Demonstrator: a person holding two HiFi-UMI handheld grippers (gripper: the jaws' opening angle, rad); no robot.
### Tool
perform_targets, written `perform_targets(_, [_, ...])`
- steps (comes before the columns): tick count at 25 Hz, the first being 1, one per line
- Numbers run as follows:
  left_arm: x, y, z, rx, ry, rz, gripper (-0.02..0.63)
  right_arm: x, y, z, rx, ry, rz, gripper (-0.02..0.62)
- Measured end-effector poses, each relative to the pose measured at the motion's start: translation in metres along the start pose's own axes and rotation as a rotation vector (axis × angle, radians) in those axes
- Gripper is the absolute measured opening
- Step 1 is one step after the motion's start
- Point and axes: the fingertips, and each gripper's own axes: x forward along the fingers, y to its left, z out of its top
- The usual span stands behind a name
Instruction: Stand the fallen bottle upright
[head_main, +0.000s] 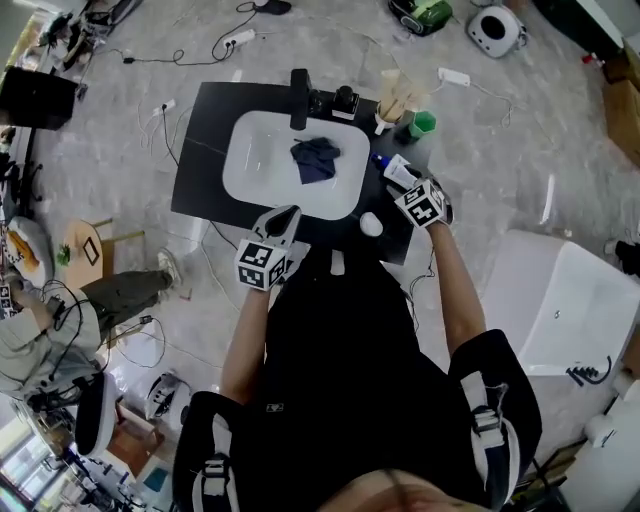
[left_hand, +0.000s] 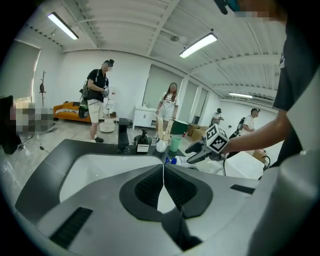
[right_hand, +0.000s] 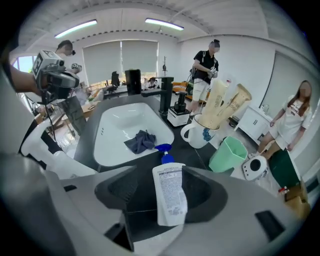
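Right gripper view: bottle (right_hand: 170, 192) lies flat between the parted fingers (right_hand: 119, 190).

Bright even light from ceiling strips (left_hand: 198, 45); fisheye warp at edges; soft shadows.

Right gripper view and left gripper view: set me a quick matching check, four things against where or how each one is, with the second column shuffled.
Things:
1. bottle
2. cloth
3. green cup
4. left gripper

Place or state:
a. in the white basin
b. jaws together, nothing between them
c. lying on its side between the open jaws of the right gripper
d. standing on the dark counter beside the mug

Pairs: 1-c, 2-a, 3-d, 4-b
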Motion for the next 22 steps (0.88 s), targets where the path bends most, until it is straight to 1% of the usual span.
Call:
perform_targets(3, [-0.005,-0.006,-0.009,-0.015,0.014,0.04,0.017,0.019,-0.002,-0.005,-0.06,0.041,0.038,0.35])
perform_targets(7, [-0.007,-0.007,-0.016,-0.041,0.02,0.092,0.018,0.037,-0.018,-0.01,-0.103,0.09,0.048,0.377])
perform_targets(13, [-0.015,-0.01,-0.025,-0.074,0.021,0.146,0.018,0.061,-0.021,-0.013,-0.103,0.137,0.114,0.394])
perform_targets(19, [-0.017,-0.014,-0.033,-0.097,0.031,0.167,0.017,0.079,-0.018,-0.02,-0.132,0.228,0.137,0.403])
perform_targets(22, [-0.019,-0.014,-0.031,-0.099,0.024,0.176,0.018,0.081,-0.019,-0.021,-0.126,0.236,0.148,0.405])
